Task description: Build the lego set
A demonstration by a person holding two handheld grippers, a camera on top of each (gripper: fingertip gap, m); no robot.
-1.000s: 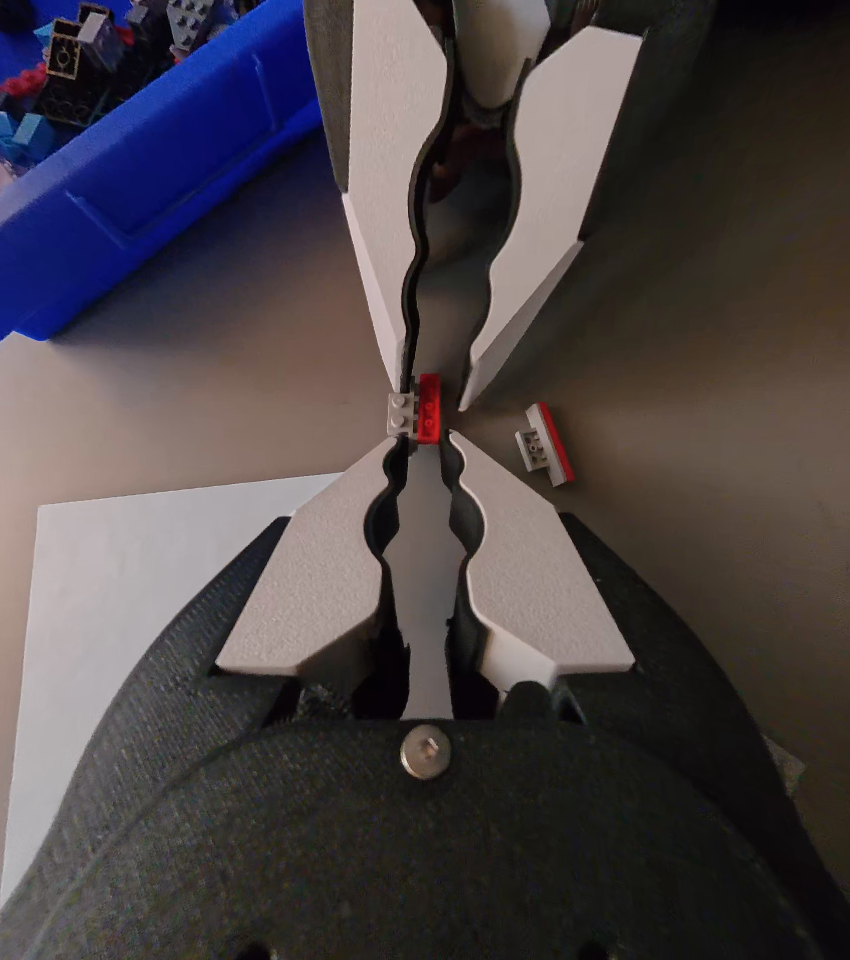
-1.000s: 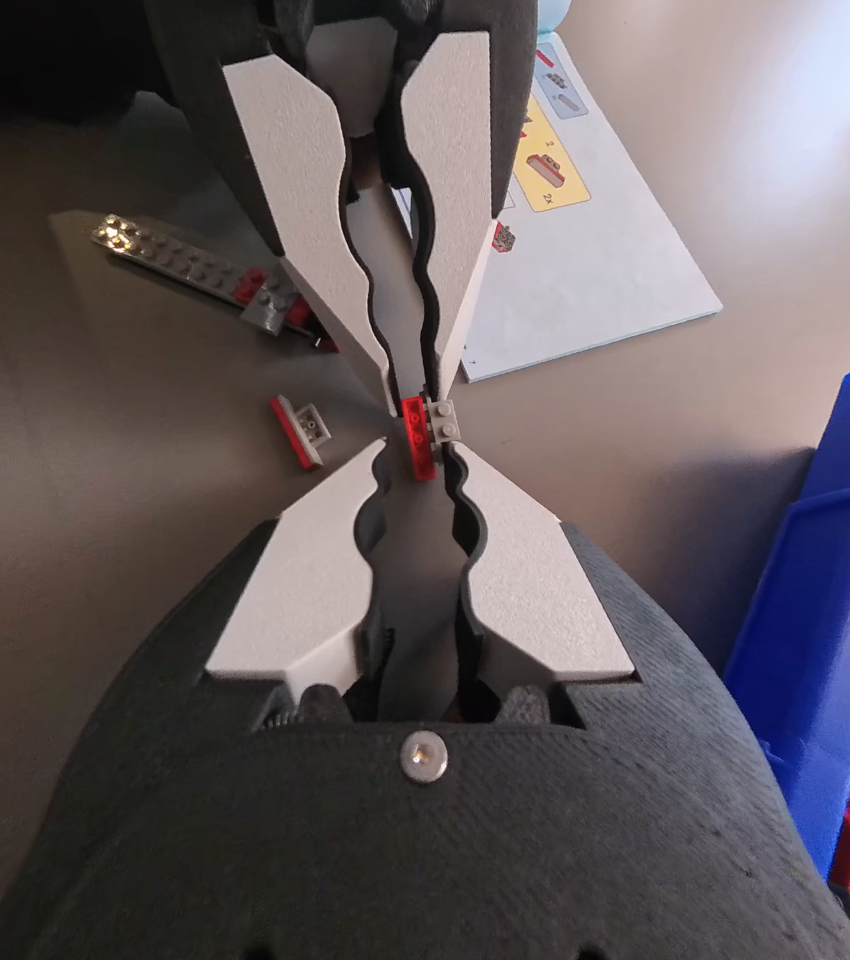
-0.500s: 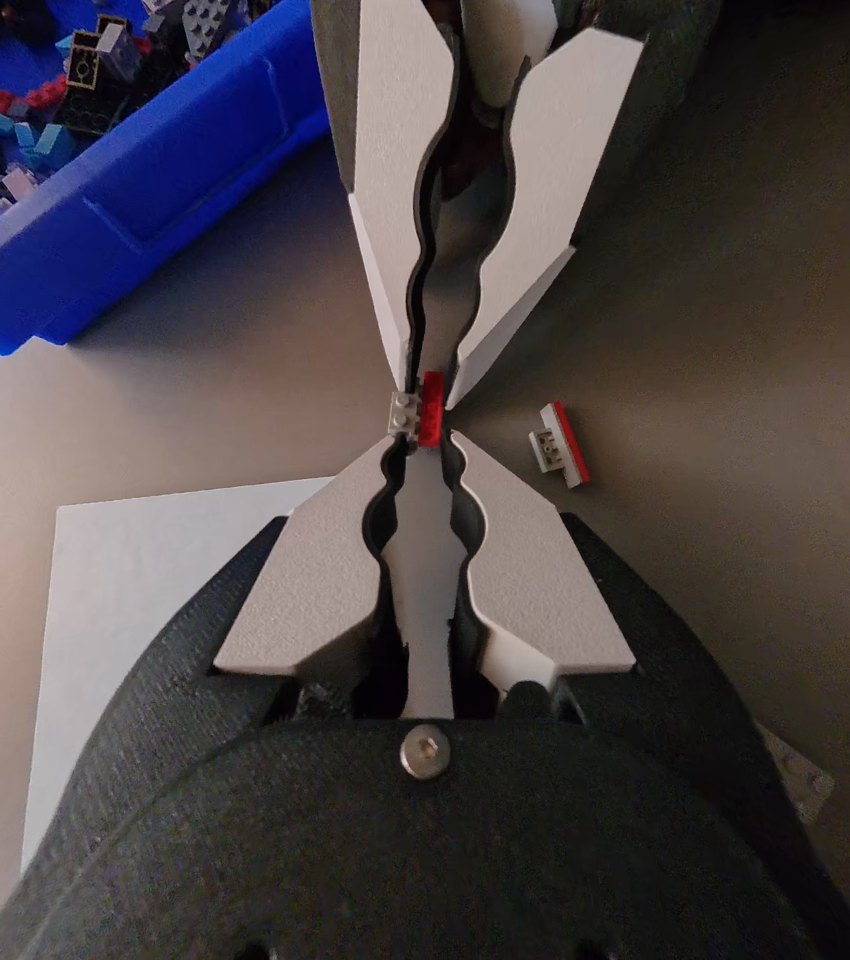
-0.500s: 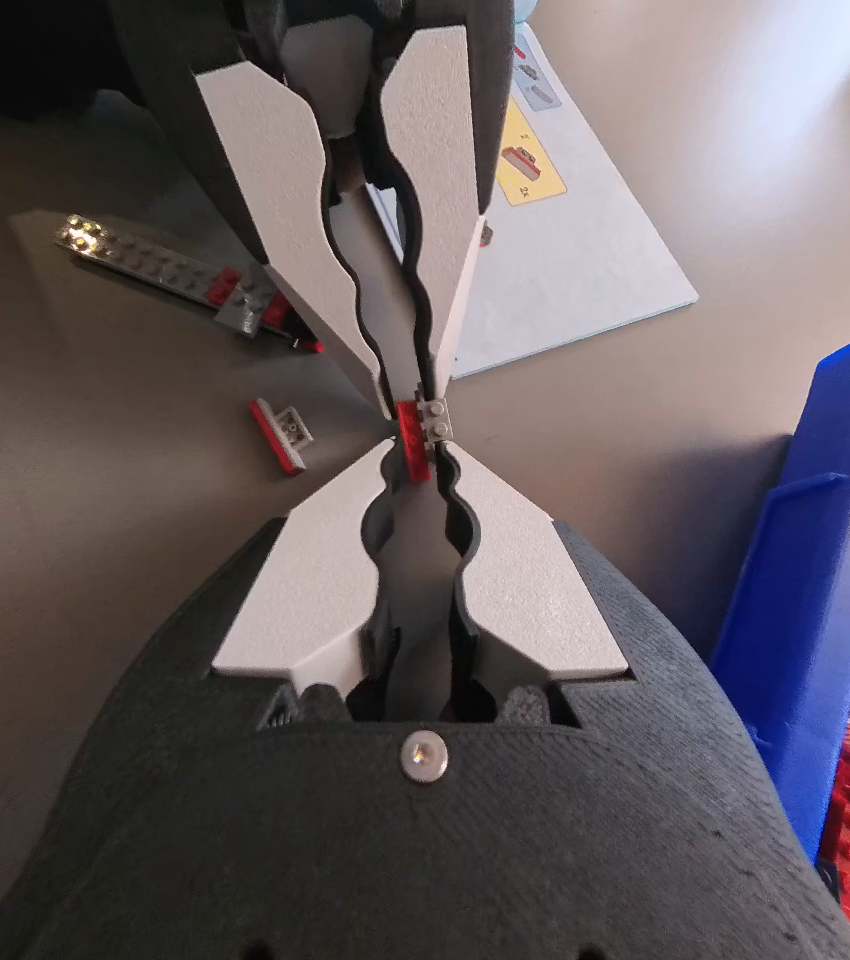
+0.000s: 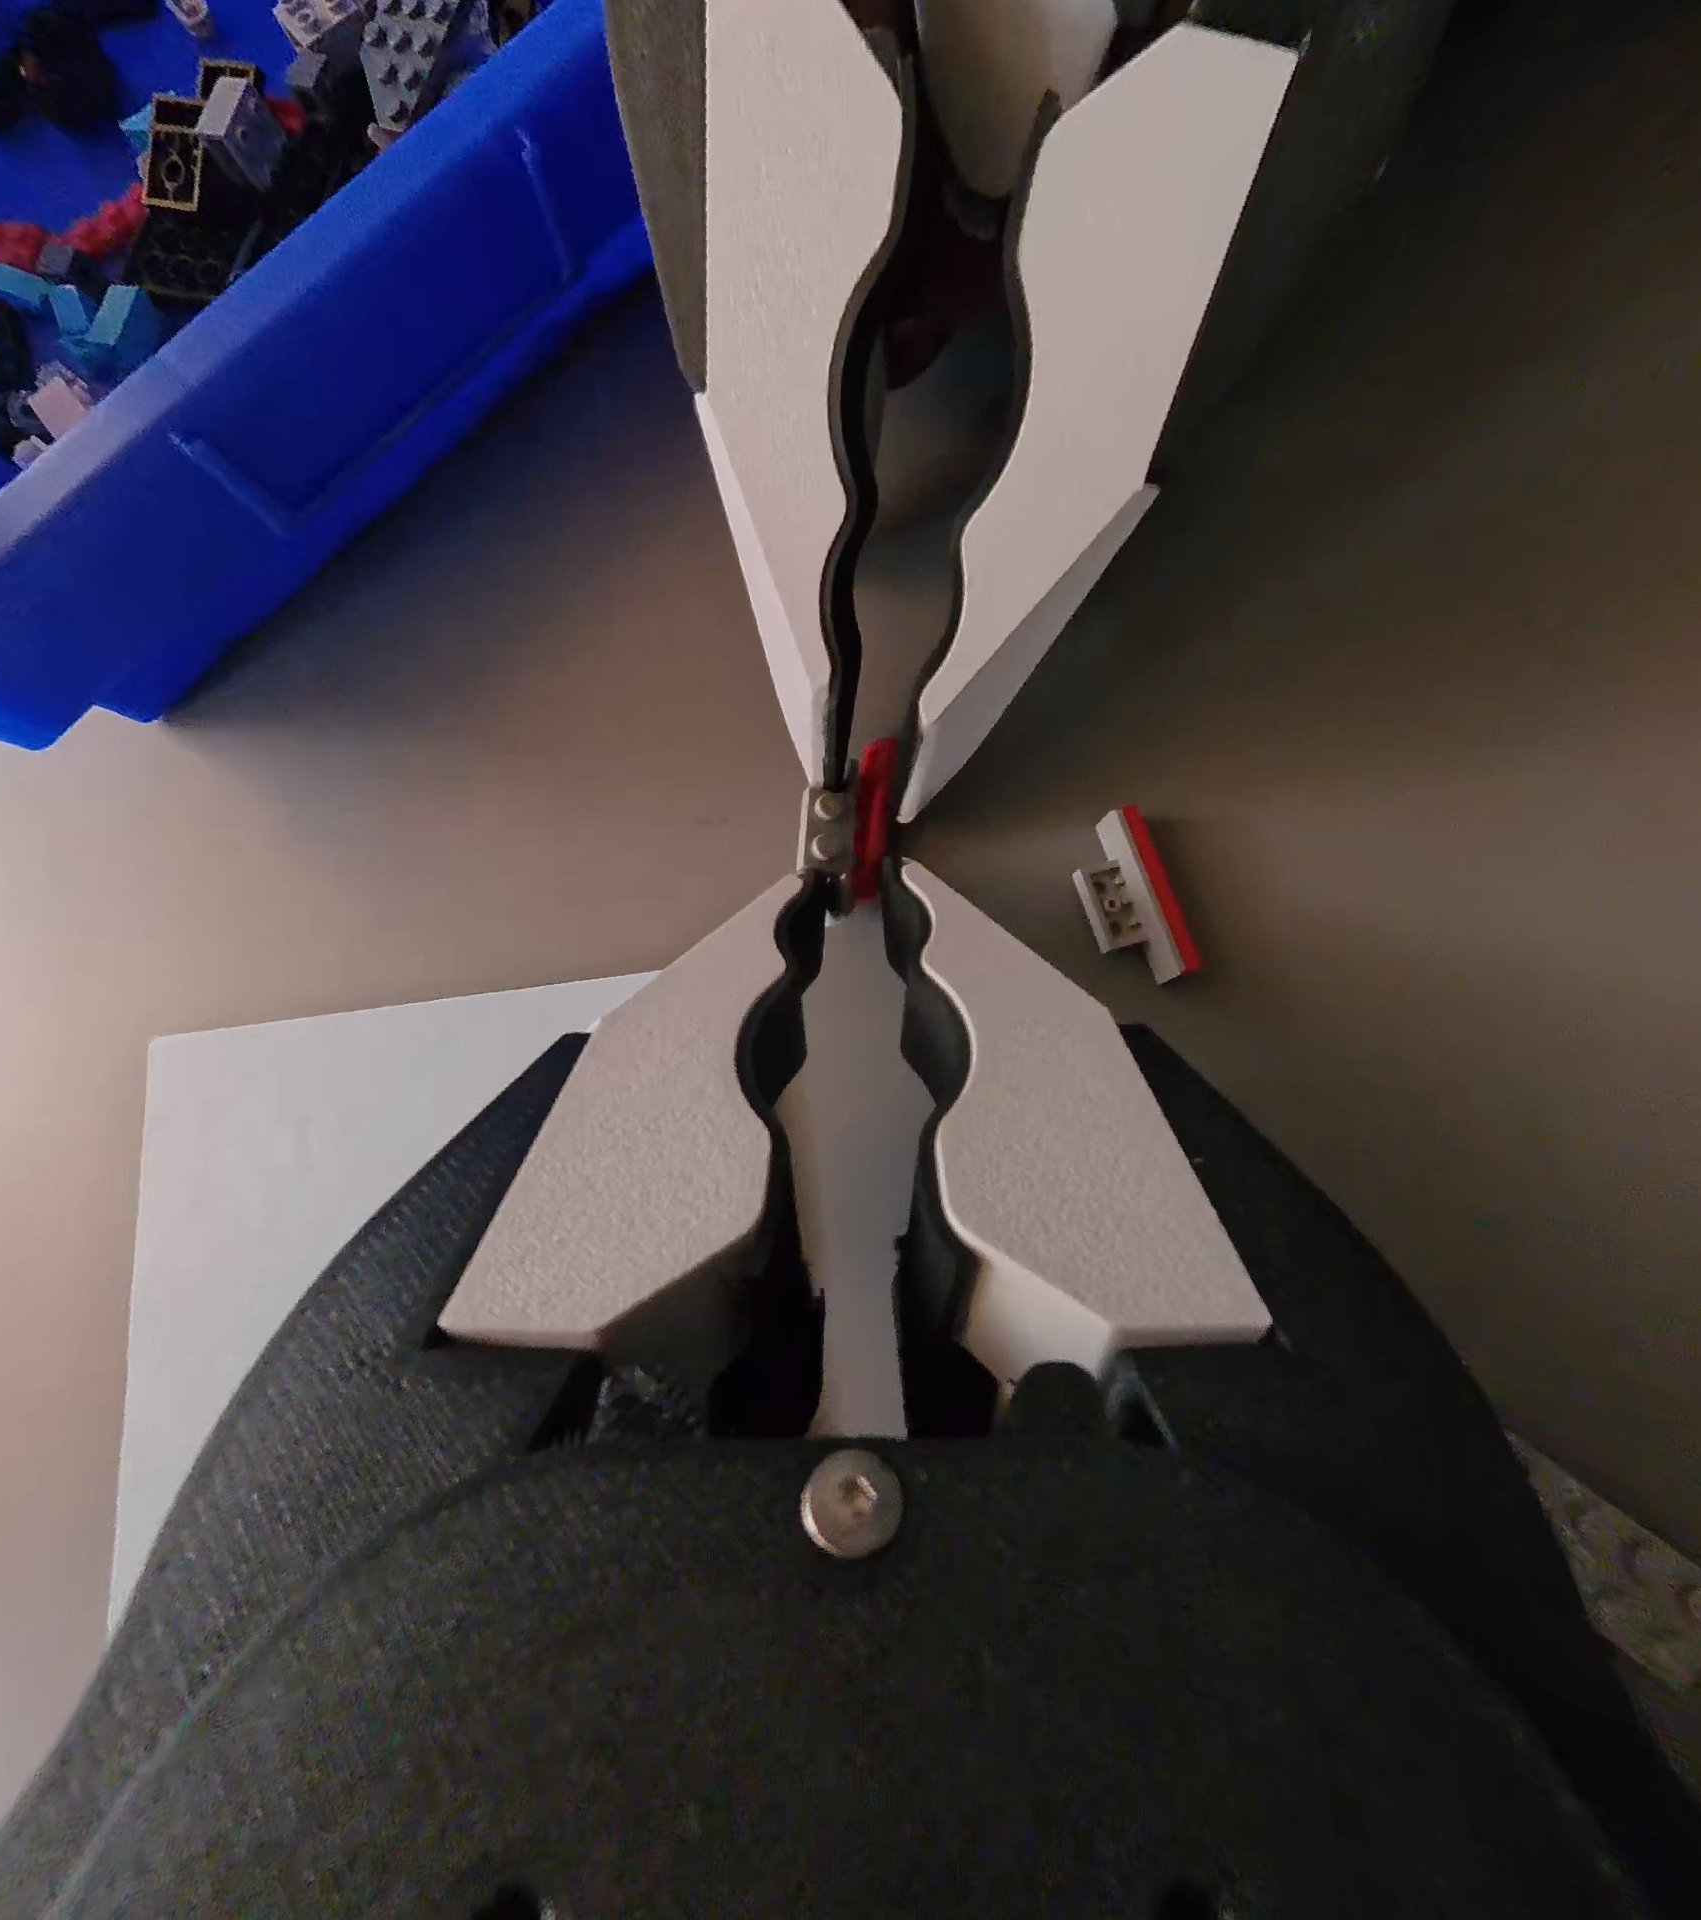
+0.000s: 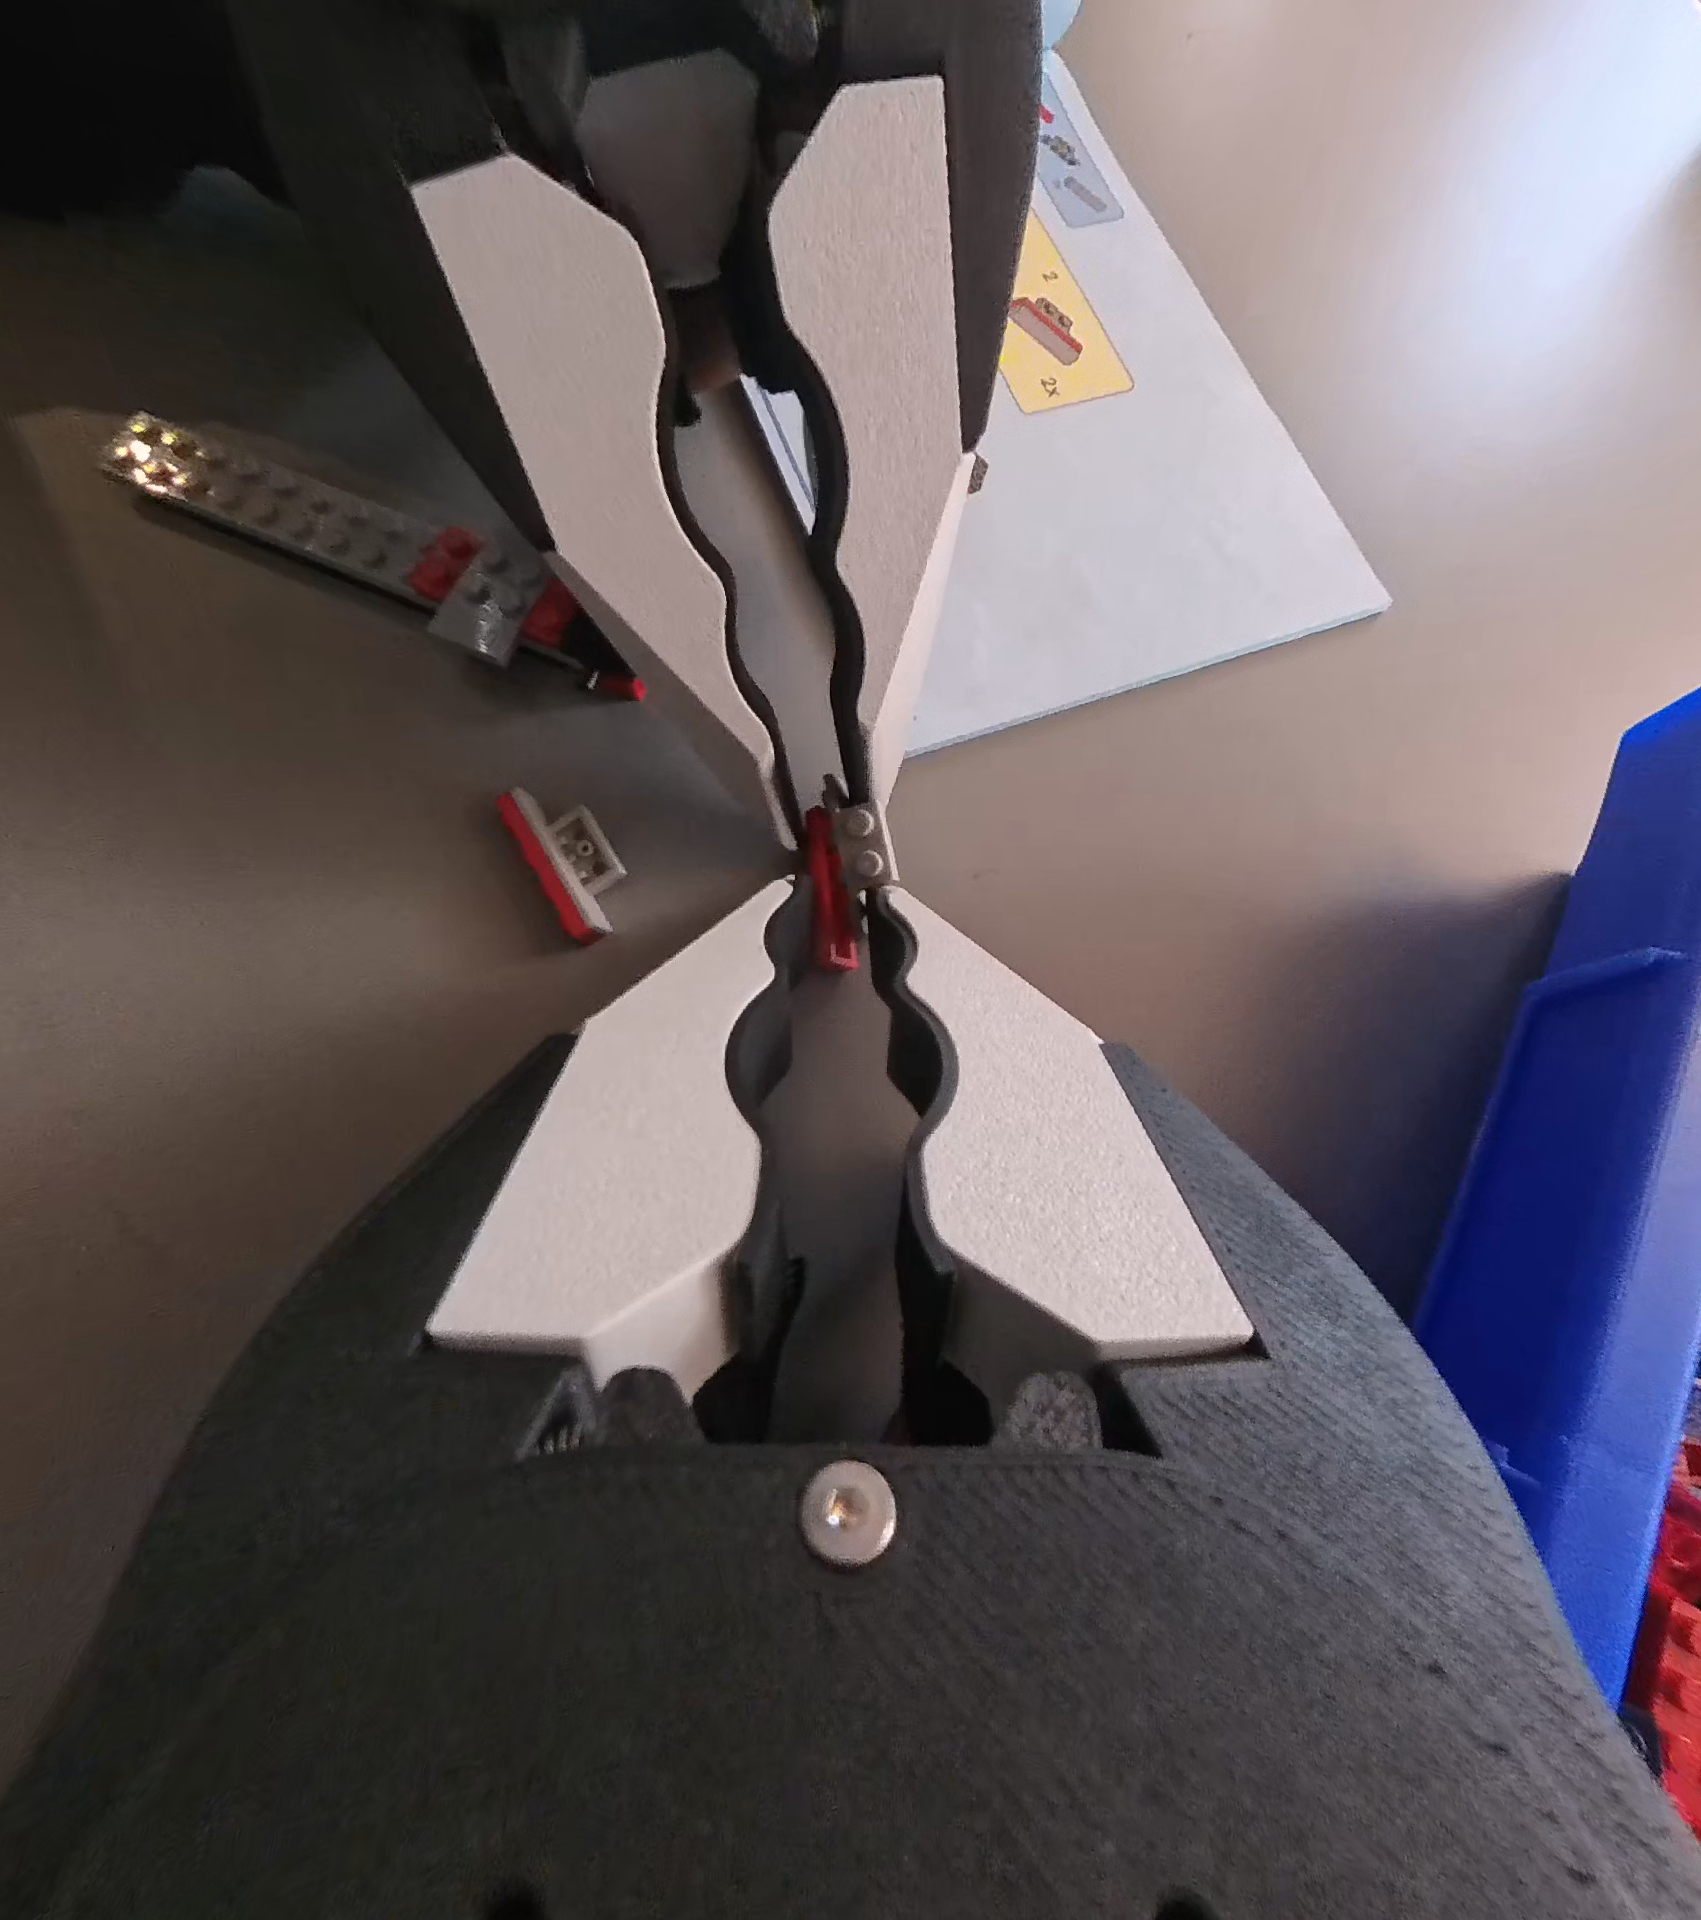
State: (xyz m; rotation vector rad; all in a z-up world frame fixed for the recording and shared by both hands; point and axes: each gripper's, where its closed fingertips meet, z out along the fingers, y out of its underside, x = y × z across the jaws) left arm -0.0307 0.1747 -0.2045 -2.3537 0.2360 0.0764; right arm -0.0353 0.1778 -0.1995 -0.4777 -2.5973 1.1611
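Observation:
My two grippers meet tip to tip above the table. Between them is a small grey bracket (image 5: 828, 831) pressed against a thin red plate (image 5: 873, 816). My left gripper (image 5: 856, 883) is shut on the grey bracket's end. My right gripper (image 6: 835, 909) is shut on the red plate (image 6: 830, 899), which reaches down between its fingers, with the bracket (image 6: 867, 842) to its right. The left gripper (image 6: 825, 795) shows at the top of the right wrist view, and the right gripper (image 5: 865, 769) at the top of the left wrist view. A matching grey-and-red pair (image 5: 1137, 894) lies on the table (image 6: 565, 862).
A long grey plate with red and grey pieces on it (image 6: 326, 530) lies at the far left of the right wrist view. The instruction booklet (image 6: 1137, 520) lies under the left gripper, also seen as a white sheet (image 5: 358, 1143). A blue bin of loose bricks (image 5: 202, 499) (image 6: 1656, 1039) stands beside.
My right gripper's fingers have closed in on the red plate. The red plate now sits turned more on edge. Both grippers have drifted slightly over the table, still tip to tip.

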